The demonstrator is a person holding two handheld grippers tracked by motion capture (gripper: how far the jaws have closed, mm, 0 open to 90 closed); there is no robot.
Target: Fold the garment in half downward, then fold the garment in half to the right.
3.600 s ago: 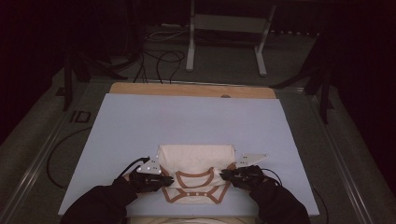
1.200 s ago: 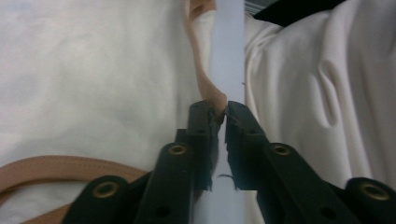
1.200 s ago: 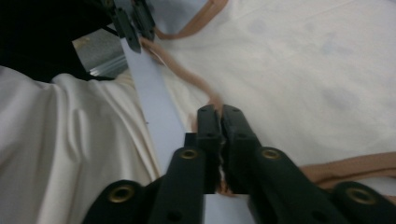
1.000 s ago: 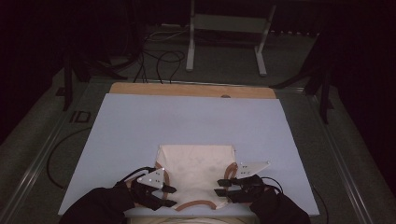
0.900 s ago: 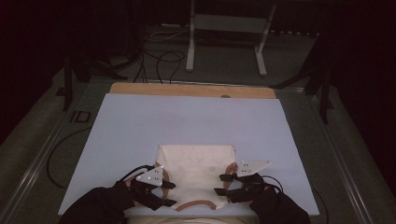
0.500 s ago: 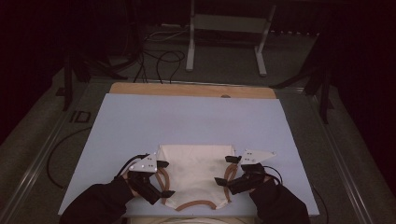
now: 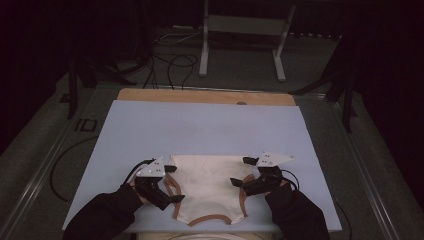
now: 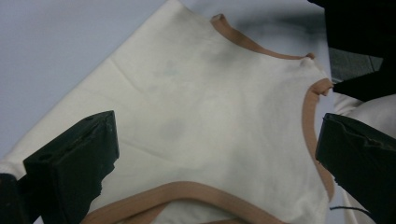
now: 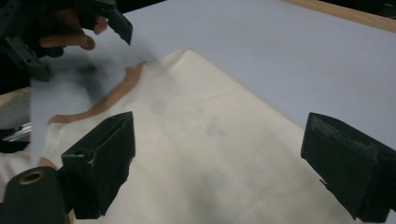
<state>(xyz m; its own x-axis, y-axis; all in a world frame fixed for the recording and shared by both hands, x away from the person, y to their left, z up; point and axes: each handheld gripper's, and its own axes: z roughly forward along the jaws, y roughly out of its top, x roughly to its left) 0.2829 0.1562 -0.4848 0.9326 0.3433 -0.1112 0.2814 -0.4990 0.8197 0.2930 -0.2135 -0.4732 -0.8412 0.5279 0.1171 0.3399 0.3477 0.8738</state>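
Folding step: cream garment [image 7: 207, 187] lies flat, both grippers released. Left gripper [image 7: 170, 184] and right gripper [image 7: 239, 172] jaws stand wide, holding nothing. Next move likely calls for regripping the near edges.

High view: above near edge, facing forward-down, far. Tongs views: close, low over counter [image 7: 210, 130]; all share cream garment [image 7: 207, 187] between tongs.

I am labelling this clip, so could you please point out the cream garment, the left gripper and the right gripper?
cream garment [image 7: 207, 187], high view, on its plain middle panel.
left gripper [image 7: 174, 184], high view, midway between its open fingertips.
right gripper [image 7: 241, 171], high view, midway between its open fingertips.
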